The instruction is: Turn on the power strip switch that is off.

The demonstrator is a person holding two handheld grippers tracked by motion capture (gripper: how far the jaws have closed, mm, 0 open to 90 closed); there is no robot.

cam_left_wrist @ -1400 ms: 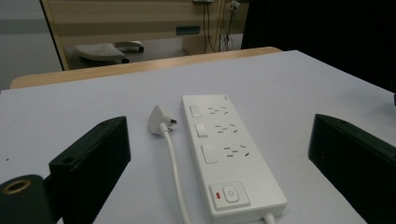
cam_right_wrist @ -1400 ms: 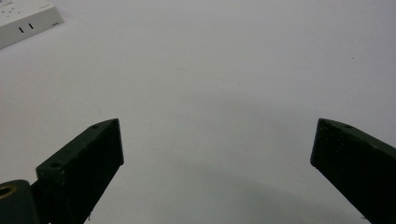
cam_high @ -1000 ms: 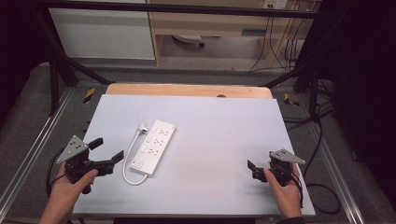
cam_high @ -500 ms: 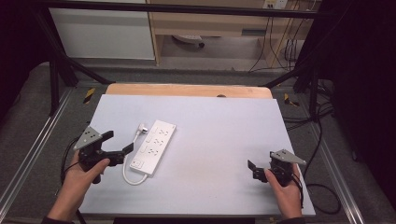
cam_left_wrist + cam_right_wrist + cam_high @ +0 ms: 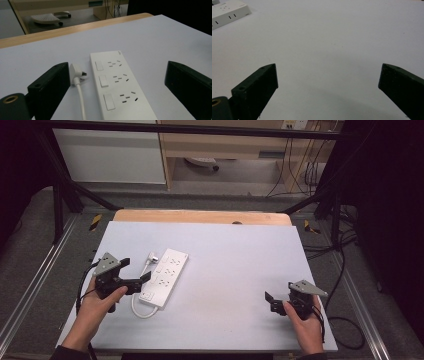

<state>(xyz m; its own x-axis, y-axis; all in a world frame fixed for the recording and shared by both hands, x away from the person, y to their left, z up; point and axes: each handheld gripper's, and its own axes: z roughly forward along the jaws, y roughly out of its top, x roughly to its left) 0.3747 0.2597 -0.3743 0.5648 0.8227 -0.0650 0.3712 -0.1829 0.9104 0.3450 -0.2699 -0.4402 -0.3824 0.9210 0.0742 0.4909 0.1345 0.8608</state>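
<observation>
Black tongs (image 5: 134,275), grey triangular plates (image 5: 107,264)

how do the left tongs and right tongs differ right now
The left tongs sit right beside the power strip, whose near end and white plug lie between their jaws; the right tongs hover over bare table, far from the strip. The left tongs point right, the right tongs point left. Both are open and hand-held.

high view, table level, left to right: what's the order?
Left gripper, jaws open → plug and its white cable → power strip → bare stretch of the table → right gripper, jaws open, near the table's right edge.
</observation>
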